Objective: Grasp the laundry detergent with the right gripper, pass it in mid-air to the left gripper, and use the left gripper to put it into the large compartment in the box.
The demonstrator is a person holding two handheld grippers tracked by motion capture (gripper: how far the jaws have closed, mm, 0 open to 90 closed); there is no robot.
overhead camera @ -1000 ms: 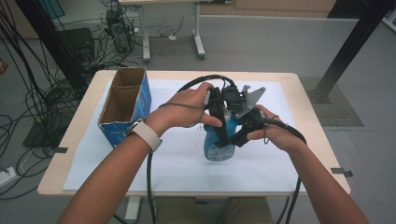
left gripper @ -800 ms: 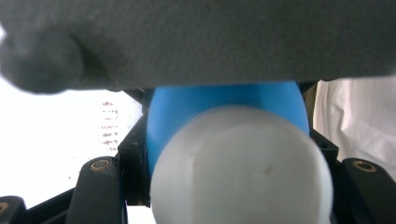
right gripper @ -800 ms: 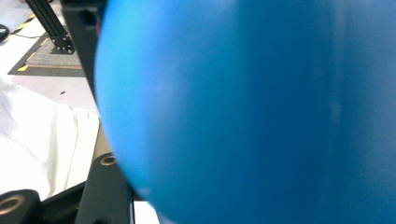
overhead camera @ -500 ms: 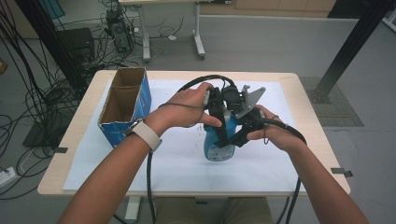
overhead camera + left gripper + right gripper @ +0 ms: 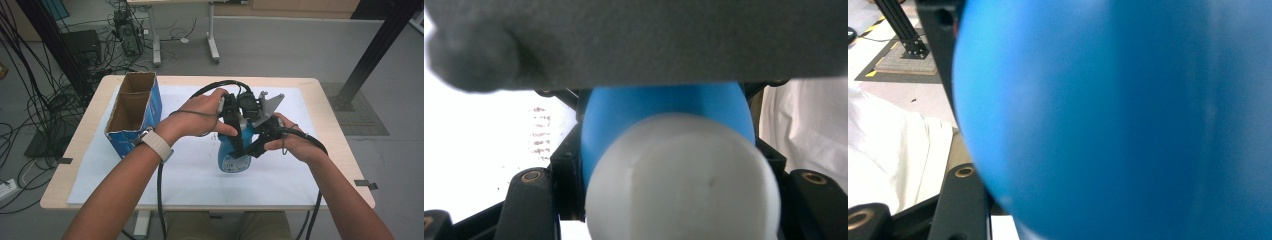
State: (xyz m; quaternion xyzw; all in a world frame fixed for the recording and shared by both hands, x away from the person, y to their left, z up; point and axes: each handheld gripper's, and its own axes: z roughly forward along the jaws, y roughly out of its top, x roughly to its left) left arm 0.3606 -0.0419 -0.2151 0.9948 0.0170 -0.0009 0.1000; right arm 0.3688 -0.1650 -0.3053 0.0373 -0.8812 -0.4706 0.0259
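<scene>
A light wooden table (image 5: 325,100) carries a white sheet (image 5: 190,175) that covers most of its top. An open blue cardboard box (image 5: 131,117) stands near the left edge, and a blue bottle (image 5: 231,155) stands near the middle

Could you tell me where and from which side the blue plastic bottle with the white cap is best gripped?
Grip the blue plastic bottle across its rounded body just below the white cap, coming from above and the sides. It stands upright on the white sheet, so its flanks are free. The left gripper and right gripper already clamp it there.
</scene>
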